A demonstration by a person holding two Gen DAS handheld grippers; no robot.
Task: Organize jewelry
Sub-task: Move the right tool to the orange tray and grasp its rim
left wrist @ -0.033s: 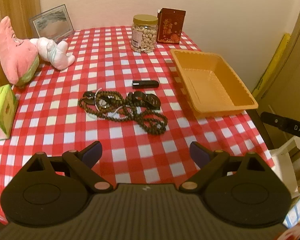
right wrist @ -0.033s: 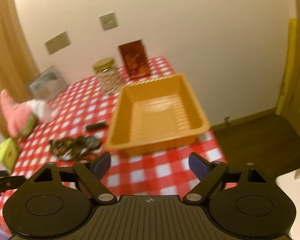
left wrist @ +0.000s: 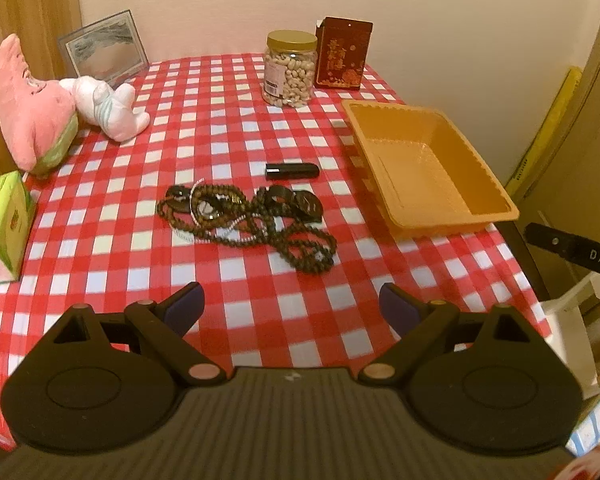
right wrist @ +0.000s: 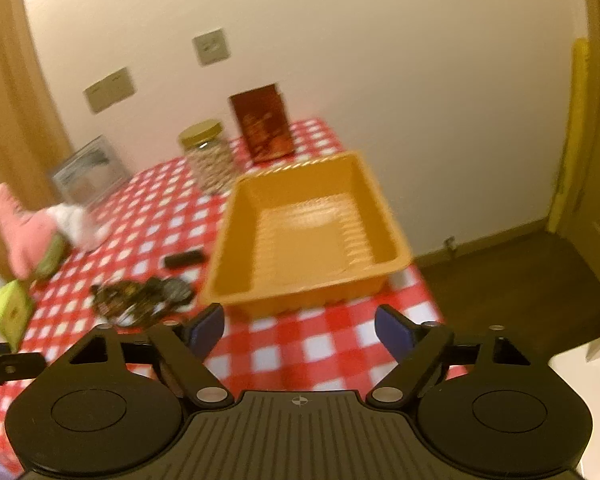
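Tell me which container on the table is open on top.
The orange tray at the table's right edge: no lid, nothing visible inside. The nut jar has its gold lid on, and the red box stands closed.

Bare checked tablecloth lies before the bead heap (orange tray flanks right, black stick behind).

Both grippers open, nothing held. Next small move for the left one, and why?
Probably ease the left gripper forward and down onto the near loop of the bead pile. It is open and empty, the tangle lies straight ahead of it on the tablecloth, and the orange tray to the right holds nothing yet.
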